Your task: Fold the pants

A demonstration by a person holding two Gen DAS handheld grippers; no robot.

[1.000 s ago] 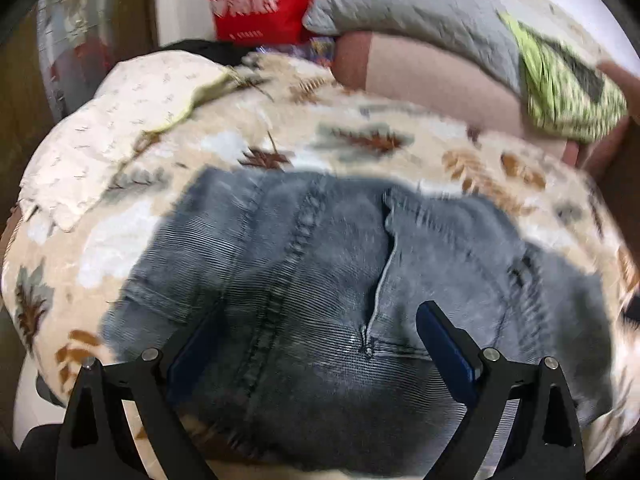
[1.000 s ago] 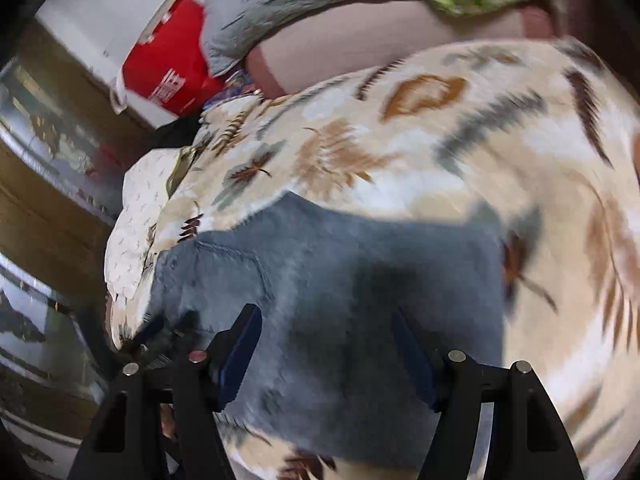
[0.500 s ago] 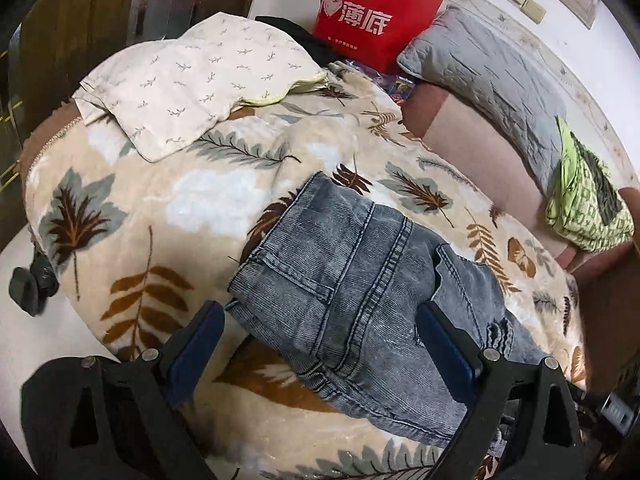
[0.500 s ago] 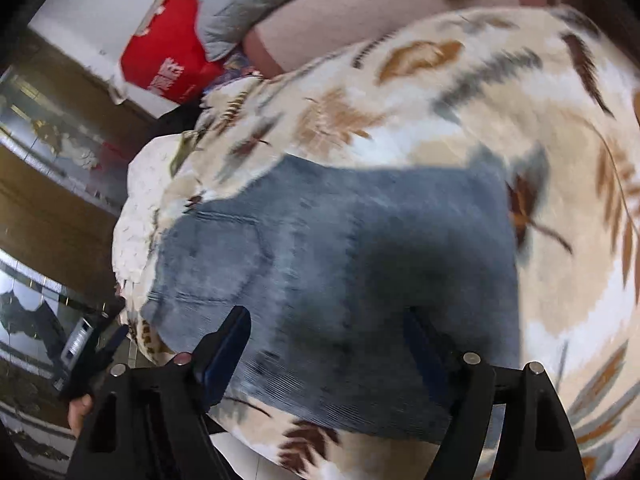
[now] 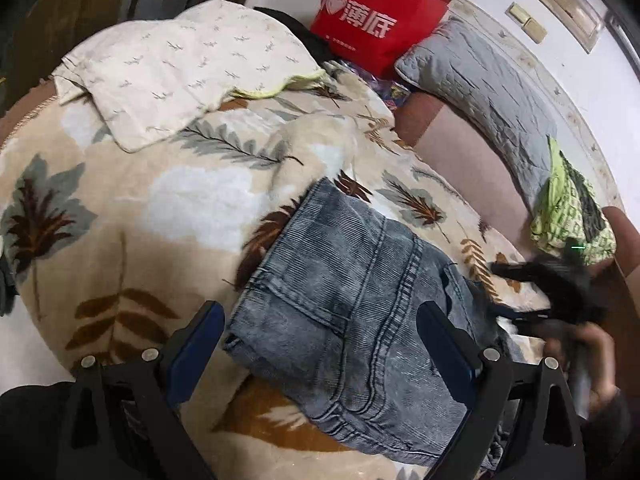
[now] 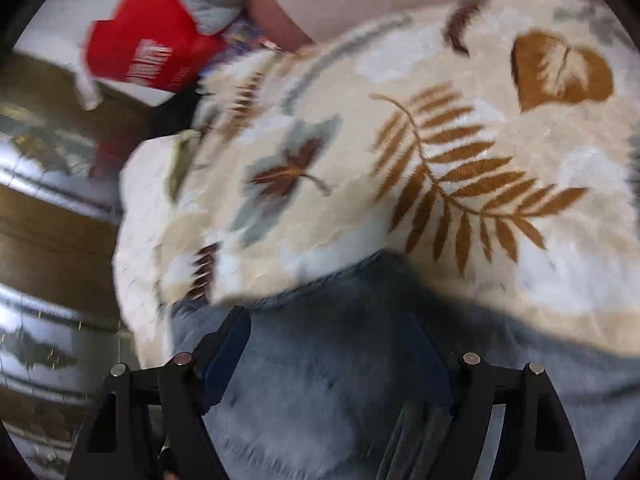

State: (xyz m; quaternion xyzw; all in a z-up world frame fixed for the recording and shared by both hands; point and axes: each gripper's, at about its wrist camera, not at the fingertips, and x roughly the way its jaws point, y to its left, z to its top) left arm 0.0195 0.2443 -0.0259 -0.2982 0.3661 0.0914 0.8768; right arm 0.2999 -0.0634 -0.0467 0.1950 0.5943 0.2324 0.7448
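Observation:
The grey-blue denim pants (image 5: 344, 304) lie folded in a compact stack on a leaf-patterned beige blanket (image 5: 120, 208). My left gripper (image 5: 320, 344) is open and empty, held above the near end of the stack. My right gripper (image 6: 332, 344) is open and empty, low over the pants (image 6: 320, 400), which fill the bottom of its blurred view. The right gripper also shows in the left wrist view (image 5: 552, 280) as a dark blurred shape at the right edge of the pants.
A cream pillow (image 5: 180, 64) lies at the far left of the bed. A red shopping bag (image 5: 372, 16), a grey quilted pillow (image 5: 480, 80) and a green patterned cloth (image 5: 568, 216) lie along the headboard. The bed's edge is near, at the lower left.
My left gripper has pulled back and up from the pants. My right gripper has dropped closer to the pants and swung toward the blanket, its view blurred.

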